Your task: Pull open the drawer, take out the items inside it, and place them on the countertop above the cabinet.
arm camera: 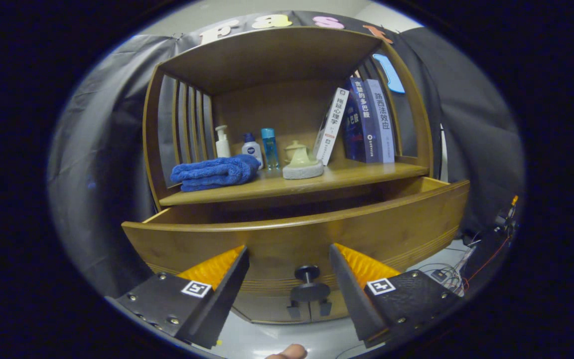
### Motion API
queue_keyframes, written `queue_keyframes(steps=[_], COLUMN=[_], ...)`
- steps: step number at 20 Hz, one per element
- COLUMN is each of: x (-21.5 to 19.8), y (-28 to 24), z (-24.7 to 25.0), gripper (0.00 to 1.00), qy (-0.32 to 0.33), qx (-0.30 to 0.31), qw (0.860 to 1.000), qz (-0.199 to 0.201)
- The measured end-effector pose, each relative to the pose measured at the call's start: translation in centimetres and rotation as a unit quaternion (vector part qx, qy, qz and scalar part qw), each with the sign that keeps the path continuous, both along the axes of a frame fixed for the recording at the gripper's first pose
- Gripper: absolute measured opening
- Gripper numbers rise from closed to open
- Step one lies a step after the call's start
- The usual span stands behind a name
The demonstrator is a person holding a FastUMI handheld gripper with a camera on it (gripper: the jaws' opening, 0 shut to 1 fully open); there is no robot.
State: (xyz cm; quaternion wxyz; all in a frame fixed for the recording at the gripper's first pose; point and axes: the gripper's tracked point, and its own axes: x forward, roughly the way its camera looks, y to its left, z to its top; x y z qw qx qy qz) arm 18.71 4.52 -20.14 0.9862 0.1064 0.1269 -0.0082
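Note:
The wooden drawer (pixel 287 239) of the cabinet stands pulled out toward me, its curved front panel just ahead of my fingers. Its dark round knob (pixel 307 273) sits low on the front, in the gap between the two fingers. My gripper (pixel 289 249) is open, fingers spread wide to either side of the knob and touching nothing. The inside of the drawer is hidden behind its front panel. Above the drawer lies the wooden countertop (pixel 347 175).
On the countertop lie a folded blue towel (pixel 215 173), three small bottles (pixel 251 146), a cream ceramic pot on a grey stone base (pixel 302 162) and leaning books (pixel 361 122). A shelf roof covers it. Cables (pixel 466 267) lie on the floor to the right. A fingertip (pixel 291 352) shows below.

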Motion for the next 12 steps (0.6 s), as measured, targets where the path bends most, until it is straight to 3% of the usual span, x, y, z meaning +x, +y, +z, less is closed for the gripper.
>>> queue_keyframes(steps=[12], x=[3.7], y=[0.0], z=[-0.1], gripper=[0.98], qy=[0.002], qx=[0.015], qw=[1.000], qz=[0.000])
